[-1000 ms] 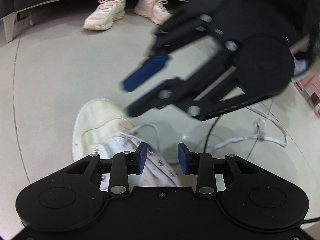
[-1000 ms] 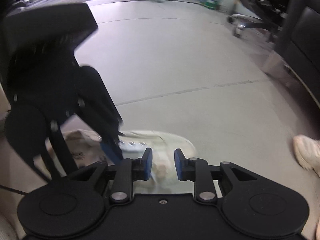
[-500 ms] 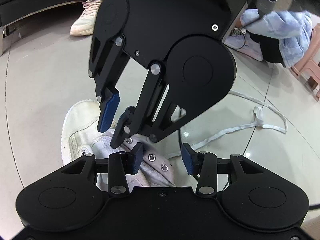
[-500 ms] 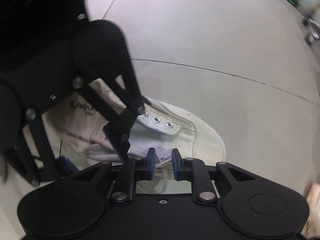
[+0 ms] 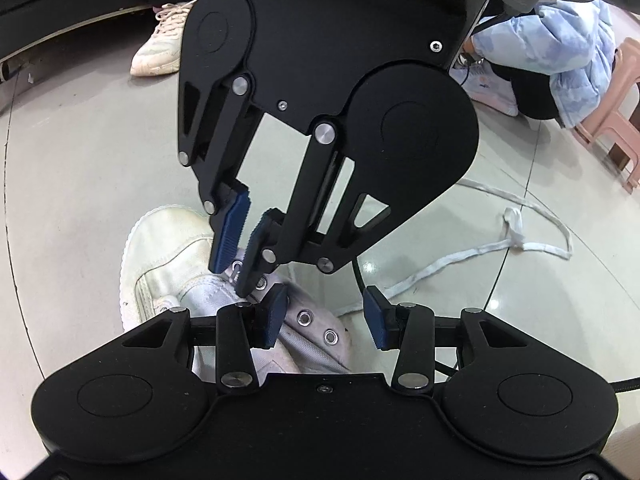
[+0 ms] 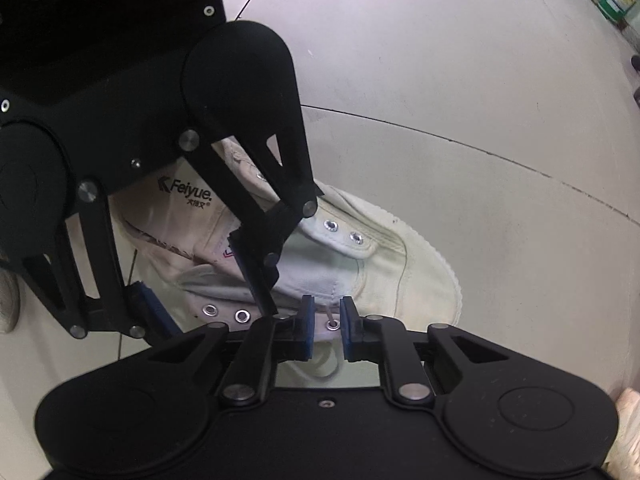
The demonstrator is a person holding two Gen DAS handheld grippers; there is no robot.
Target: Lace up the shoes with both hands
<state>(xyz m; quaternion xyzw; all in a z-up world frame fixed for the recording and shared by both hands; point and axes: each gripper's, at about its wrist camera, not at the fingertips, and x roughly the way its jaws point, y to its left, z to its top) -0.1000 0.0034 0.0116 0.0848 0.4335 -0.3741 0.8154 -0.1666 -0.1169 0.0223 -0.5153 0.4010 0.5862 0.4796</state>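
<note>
A cream canvas shoe [image 5: 168,264] lies on the pale tiled floor [image 5: 80,152], toe pointing away in the left wrist view, its grey tongue and metal eyelets exposed. Both tools hang right over its lacing area.

The right tongs [image 5: 236,246] come down from above, pointing almost straight at the floor, their blue pads [image 5: 230,232] nearly vertical and their tips at the eyelet row on the near flap. In the right wrist view the right tongs [image 6: 325,326] stand narrowed with a small gap left. An eyelet [image 6: 331,325] and a thin lace end [image 6: 329,316] show in that gap; the pads do not visibly press on either, so the tongs look unclenched around the lace end rather than gripping it.

The left tongs [image 5: 326,316] slant downward toward the shoe from the heel side, about half spread and gripping nothing. One pad lies over the eyelet flap; the other hangs beyond the shoe's edge, above the floor and a dark cable [image 5: 358,272].

A loose white shoelace [image 5: 472,252] trails across the floor to the right of the shoe, knotted partway along. Beyond it a person's feet in pale sneakers [image 5: 160,52] rest on the floor, and a pink stool [image 5: 616,120] stands at the right edge.
</note>
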